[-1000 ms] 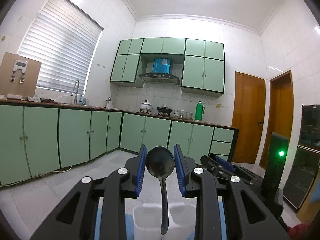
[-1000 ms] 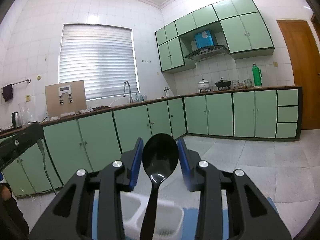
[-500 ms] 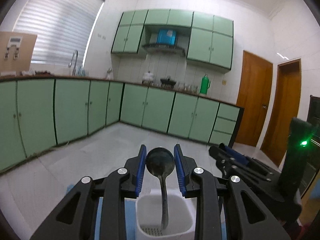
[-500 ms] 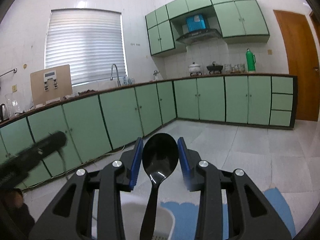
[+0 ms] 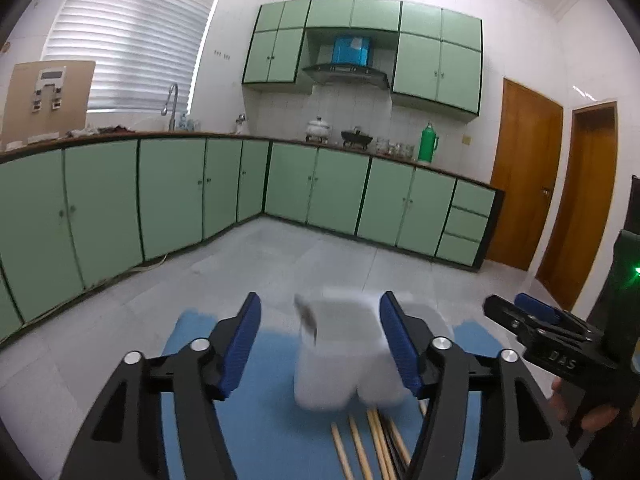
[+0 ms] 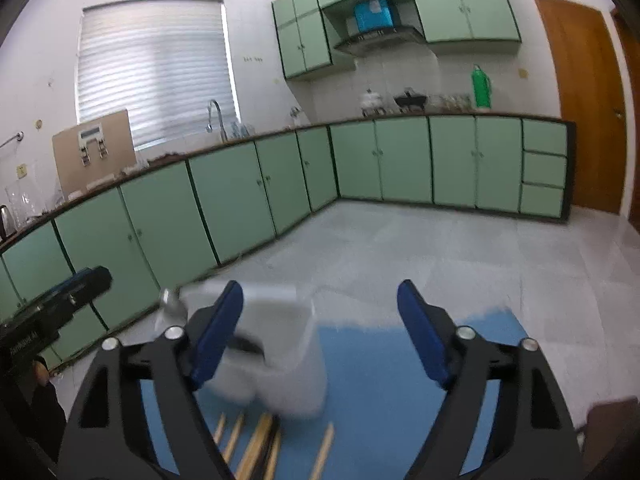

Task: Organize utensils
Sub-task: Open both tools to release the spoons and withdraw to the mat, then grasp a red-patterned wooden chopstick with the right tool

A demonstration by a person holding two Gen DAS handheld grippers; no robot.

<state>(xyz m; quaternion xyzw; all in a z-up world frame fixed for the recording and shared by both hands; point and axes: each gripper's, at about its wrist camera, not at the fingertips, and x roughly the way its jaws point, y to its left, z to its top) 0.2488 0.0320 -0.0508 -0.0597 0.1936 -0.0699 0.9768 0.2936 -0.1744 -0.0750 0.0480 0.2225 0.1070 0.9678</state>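
A white utensil holder (image 5: pixel 344 350) stands on a blue mat (image 5: pixel 260 420); it is motion-blurred. It also shows in the right wrist view (image 6: pixel 276 356), with a dark spoon handle (image 6: pixel 246 345) and a metal spoon end (image 6: pixel 170 304) at it. My left gripper (image 5: pixel 320 348) is open and empty, just in front of the holder. My right gripper (image 6: pixel 320 340) is open and empty, to the holder's right. Several wooden chopsticks (image 5: pixel 368 448) lie on the mat below the holder, also seen in the right wrist view (image 6: pixel 256 444).
Green floor cabinets (image 5: pixel 160 200) line the far walls under a counter with a sink tap (image 5: pixel 170 104). Wooden doors (image 5: pixel 524 184) stand at the right. The right gripper's body (image 5: pixel 560 352) shows at the left view's right edge.
Both grippers have opened and let go of their spoons, which are no longer between the fingers. Both views have tilted down toward the mat and holder.
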